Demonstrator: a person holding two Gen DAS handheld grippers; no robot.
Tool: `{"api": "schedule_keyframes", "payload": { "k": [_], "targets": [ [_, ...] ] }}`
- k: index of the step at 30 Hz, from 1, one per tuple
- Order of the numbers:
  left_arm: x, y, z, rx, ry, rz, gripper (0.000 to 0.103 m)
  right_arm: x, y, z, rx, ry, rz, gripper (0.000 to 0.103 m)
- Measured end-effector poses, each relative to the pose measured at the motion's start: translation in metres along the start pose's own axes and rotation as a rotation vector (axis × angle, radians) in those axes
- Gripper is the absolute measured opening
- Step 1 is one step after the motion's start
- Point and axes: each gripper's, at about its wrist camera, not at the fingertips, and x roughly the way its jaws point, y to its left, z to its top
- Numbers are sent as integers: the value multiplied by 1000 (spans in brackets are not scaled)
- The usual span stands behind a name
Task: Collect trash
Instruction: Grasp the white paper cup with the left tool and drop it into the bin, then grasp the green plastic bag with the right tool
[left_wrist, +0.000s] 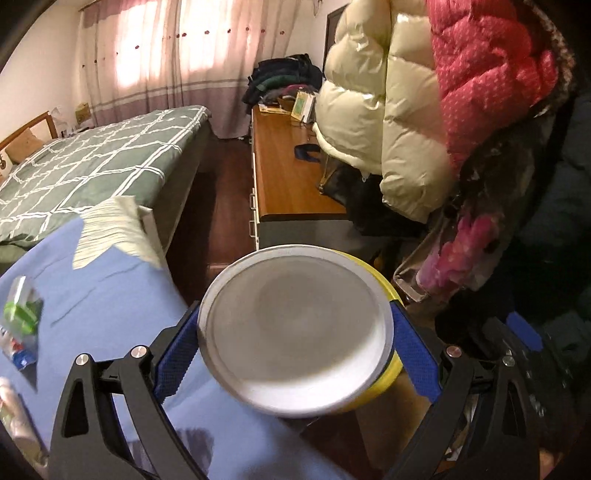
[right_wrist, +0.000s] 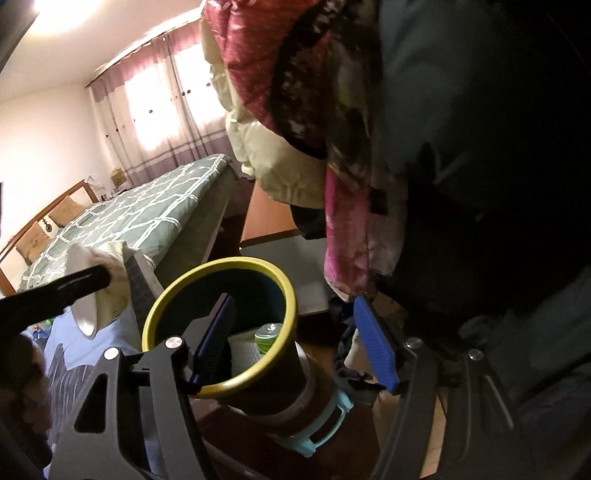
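My left gripper (left_wrist: 295, 314) is shut on a round white paper bowl (left_wrist: 295, 328); both blue pads press on its sides and its flat face fills the view. Past the bowl's right edge shows a yellow rim (left_wrist: 384, 284), apparently the bin's. In the right wrist view the bin (right_wrist: 221, 384) is dark with a yellow rim and a light-blue base, and it tilts its mouth towards me. My right gripper (right_wrist: 293, 299) is open: one finger is inside the bin, the other outside and clear of its wall. The white bowl (right_wrist: 86, 314) hangs just left of the bin.
A green-labelled wrapper (right_wrist: 269, 336) and white paper lie inside the bin. A blue cloth surface (left_wrist: 92, 314) at the left carries a tissue (left_wrist: 110, 229) and more wrappers (left_wrist: 22, 310). Beyond are a bed (left_wrist: 92, 162) and a wooden desk (left_wrist: 288, 173); puffy coats (left_wrist: 406, 110) hang at the right.
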Motion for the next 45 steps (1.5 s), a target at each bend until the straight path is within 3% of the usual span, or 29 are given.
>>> {"api": "schedule_keyframes", "payload": {
  "k": [4,8,15,21,29,34,40,45],
  "targets": [
    [13,-1,10,-18,1,19,98,4,1,-2,3,13,7,65],
    [-7,9,10,-69,-25,14,98,5,8,-4,-11,17,22,66],
    [-105,49,-18,-177,-168,97,98,1,33,-11,-54,25,68,67],
    [-193,97,-66,-272,-265,245,98,-8,71,-21,-125,34,135,67],
    [-299,160,-160,-414,-344,543,98,-32,158,-46,-290,58,294,67],
    [-352,198,-215,-538,-377,669,98,-49,228,-67,-401,83,432,67],
    [-388,223,-259,-604,-406,753,98,-68,305,-81,-482,121,595,67],
    [-387,240,-274,-639,-390,745,98,-62,363,-83,-514,163,636,67]
  ]
}}
